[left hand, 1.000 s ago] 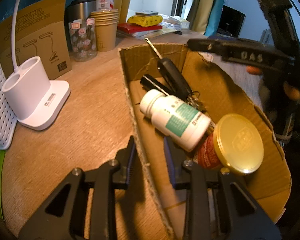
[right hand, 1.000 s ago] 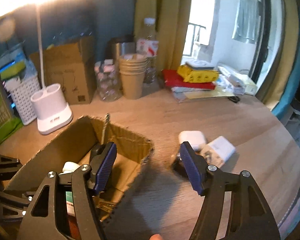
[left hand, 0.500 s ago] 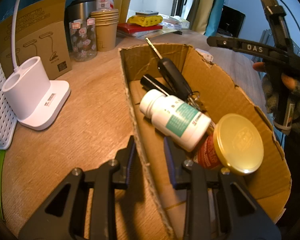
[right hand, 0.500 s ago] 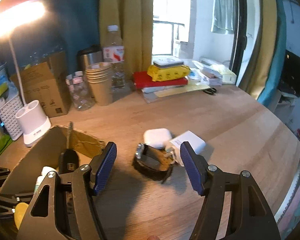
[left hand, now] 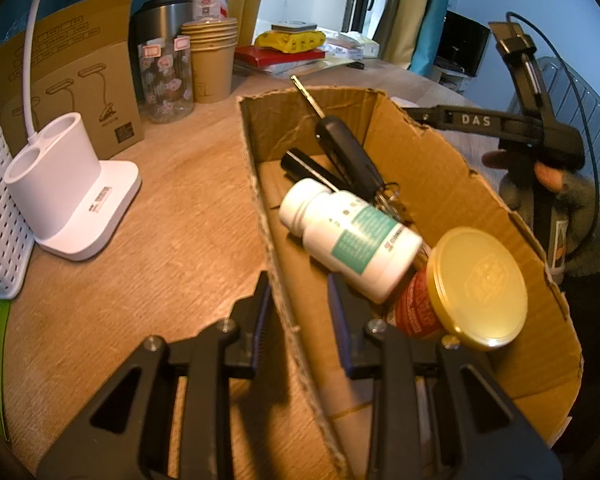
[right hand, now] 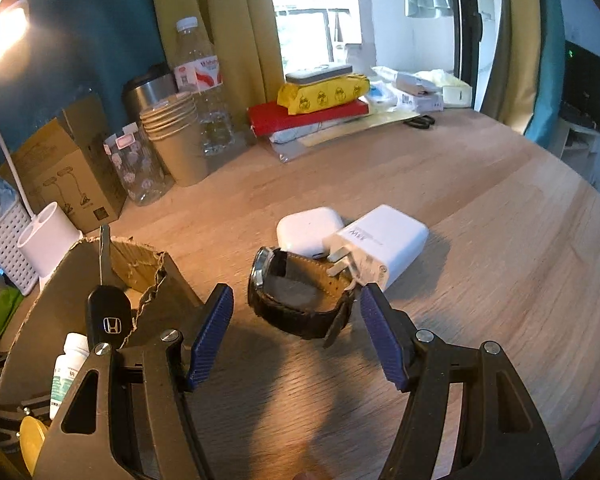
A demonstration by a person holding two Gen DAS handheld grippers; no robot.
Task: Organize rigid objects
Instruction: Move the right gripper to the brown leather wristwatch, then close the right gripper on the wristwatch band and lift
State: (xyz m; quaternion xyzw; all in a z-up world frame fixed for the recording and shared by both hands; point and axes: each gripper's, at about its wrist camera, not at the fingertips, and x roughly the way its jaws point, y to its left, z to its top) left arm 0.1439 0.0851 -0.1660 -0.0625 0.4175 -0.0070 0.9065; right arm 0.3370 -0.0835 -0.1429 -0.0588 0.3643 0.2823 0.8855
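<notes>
The cardboard box (left hand: 452,184) is the biggest thing in play: light, stiff-ish walls w/ ragged edges, sitting on the counter (right hand: 480,208) at approx 8 o'clock of the right view. Our left gripper (left hand: 298,320) straddles its near wall, one pad outside and one inside, narrowly parted; we can't tell if the pads actually pinch the card. If we steady the box, we'd judge a low grip near a corner best, since a thin wall will flex.

Next down, the charger (right hand: 380,246) at 1 o'clock of the right gripper (right hand: 296,340): hard, smooth plastic, prob. slippery, prongs out toward us. Take it across the flat sides.

The earbud case (right hand: 308,230) at 12 o'clock, touching the charger: rounded, glossy, light; it may squirt out, so grip mid-body.

The watch (right hand: 300,300) lies just ahead, between the wide-spread, empty pads. Its strap looks soft and loopy while the metal case seems hard and heavier. We'd take hold across the case, not the strap, and go easy on the glass.

Already in the box: jar (left hand: 476,288), pill bottle (left hand: 352,236), car key (left hand: 348,156).
</notes>
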